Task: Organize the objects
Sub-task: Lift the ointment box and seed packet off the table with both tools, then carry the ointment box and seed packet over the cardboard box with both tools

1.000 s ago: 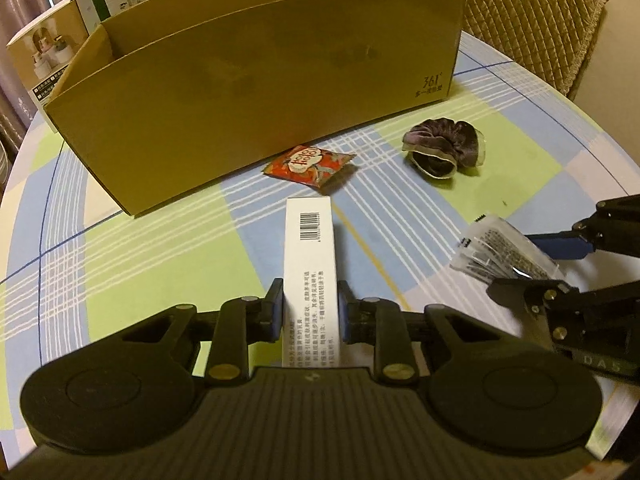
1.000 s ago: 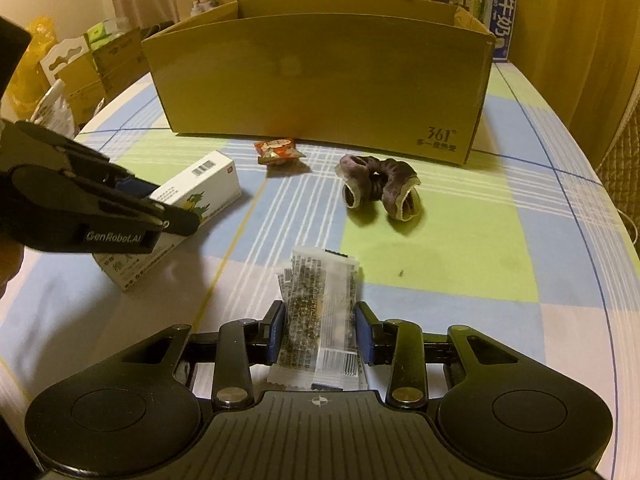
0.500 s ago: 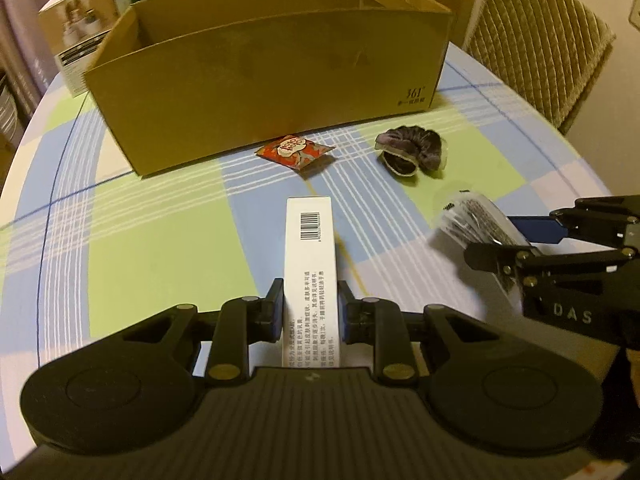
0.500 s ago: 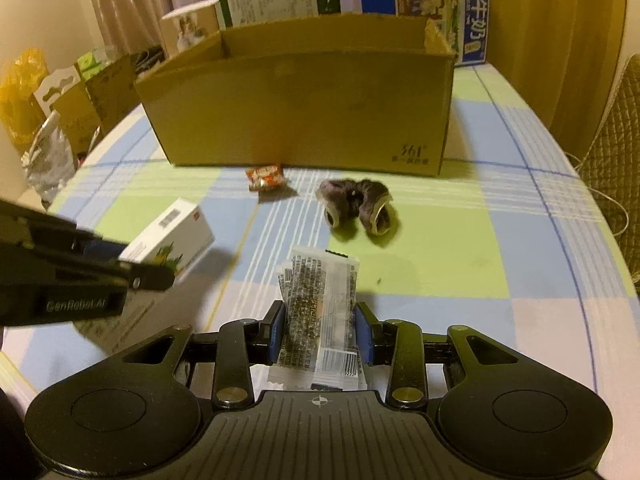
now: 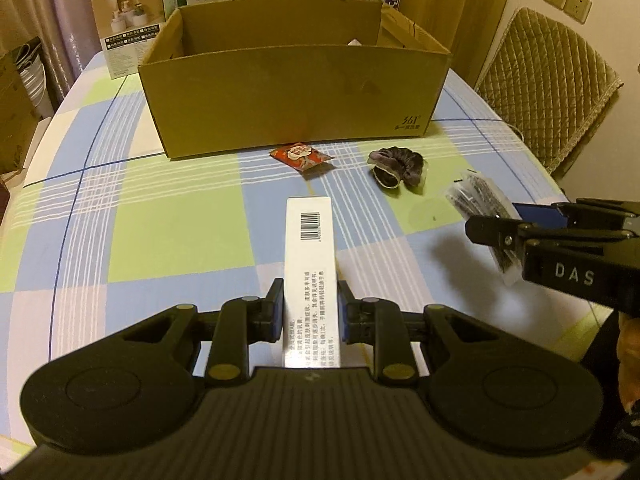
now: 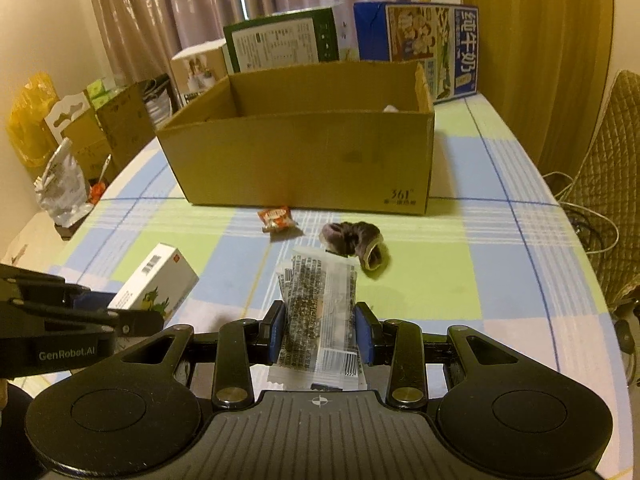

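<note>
While both grippers are loaded and held above the bench point(image 5: 172, 216), here's how it looks: the left gripper point(image 5: 310, 306) is clamped on the near end of a long white carton point(image 5: 309, 248), barcode end sticking out toward the open cardboard box point(image 5: 296, 96) at the far side. That carton looks light and stiff, so squeezing the flat side faces works, though a grip so close to one end could let it sag or twist. The right gripper point(image 6: 320, 330) is closed on a clear crinkly packet point(image 6: 318, 304) of something dark; I'd guess it's light, floppy and a bit slick, so holding across the middle is safer than the sealed edge. Left on the bench just in front of the box are a small red snack packet point(image 5: 302, 155) and, to its right, a soft dark scrunchie point(image 5: 398, 166).
</note>
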The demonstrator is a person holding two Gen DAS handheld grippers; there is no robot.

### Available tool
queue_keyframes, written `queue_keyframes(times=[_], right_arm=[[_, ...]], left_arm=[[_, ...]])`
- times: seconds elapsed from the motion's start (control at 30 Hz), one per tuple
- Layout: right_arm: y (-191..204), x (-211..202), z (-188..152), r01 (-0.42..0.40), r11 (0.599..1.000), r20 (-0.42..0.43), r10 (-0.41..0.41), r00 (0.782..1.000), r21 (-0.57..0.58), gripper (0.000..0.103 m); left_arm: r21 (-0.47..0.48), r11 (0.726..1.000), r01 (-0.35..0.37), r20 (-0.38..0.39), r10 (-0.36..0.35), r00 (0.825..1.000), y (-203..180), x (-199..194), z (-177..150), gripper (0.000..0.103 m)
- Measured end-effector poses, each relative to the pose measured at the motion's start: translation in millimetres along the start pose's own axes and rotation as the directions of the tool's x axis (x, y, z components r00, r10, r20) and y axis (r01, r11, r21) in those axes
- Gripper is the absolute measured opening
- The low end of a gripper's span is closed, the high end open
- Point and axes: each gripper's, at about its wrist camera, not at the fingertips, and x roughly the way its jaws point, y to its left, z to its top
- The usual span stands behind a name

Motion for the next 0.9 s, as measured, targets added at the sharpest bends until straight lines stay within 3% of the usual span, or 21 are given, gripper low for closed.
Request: queue_keyframes(times=[0.9], right_arm=[[4,-36,-6,0.002,1.000,0.021,-0.002,1.000,0.005,0.034]], left_arm=[[0.001,1.000,-0.003,0.066,0.003,0.998,-12,-45,-4,0.021]])
